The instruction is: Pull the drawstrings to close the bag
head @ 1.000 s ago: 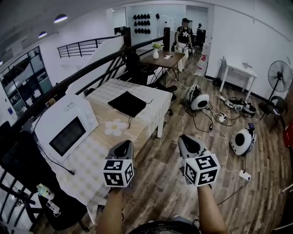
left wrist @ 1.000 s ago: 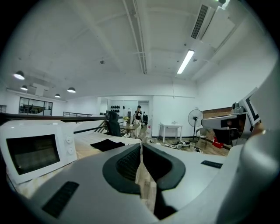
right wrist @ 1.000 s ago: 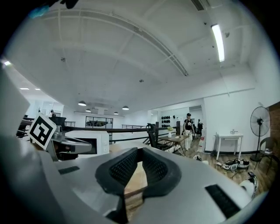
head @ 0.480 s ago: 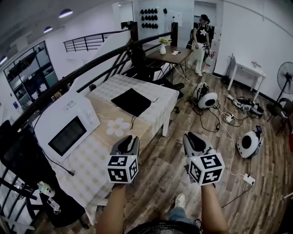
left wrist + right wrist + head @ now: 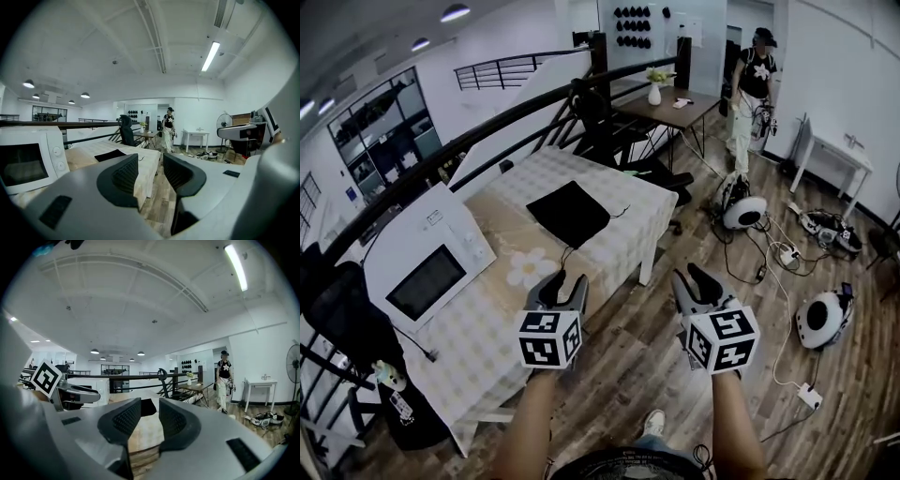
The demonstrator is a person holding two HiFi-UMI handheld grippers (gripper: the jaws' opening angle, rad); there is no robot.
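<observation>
A flat black drawstring bag [image 5: 570,213] lies on the checked tablecloth, with thin cords trailing off its right and front edges. Both grippers hang in the air short of the table, well apart from the bag. My left gripper [image 5: 565,284] is near the table's front corner and its jaws are opening with nothing between them. My right gripper [image 5: 686,278] is over the wooden floor, its jaws also opening and empty. The left gripper view shows its gripper [image 5: 151,166] with the bag [image 5: 110,155] far ahead. In the right gripper view the bag [image 5: 148,407] shows beyond the gripper [image 5: 150,422].
A white microwave [image 5: 427,267] stands on the long table [image 5: 487,319] left of the bag. A black railing [image 5: 487,131] runs behind the table. A person [image 5: 755,84] stands at the back right. Cables and round devices [image 5: 820,317] lie on the floor at right.
Both grippers' jaws have gone from shut to apart. The view and the grippers have come closer to the table and the bag. The person at the back has shifted right.
</observation>
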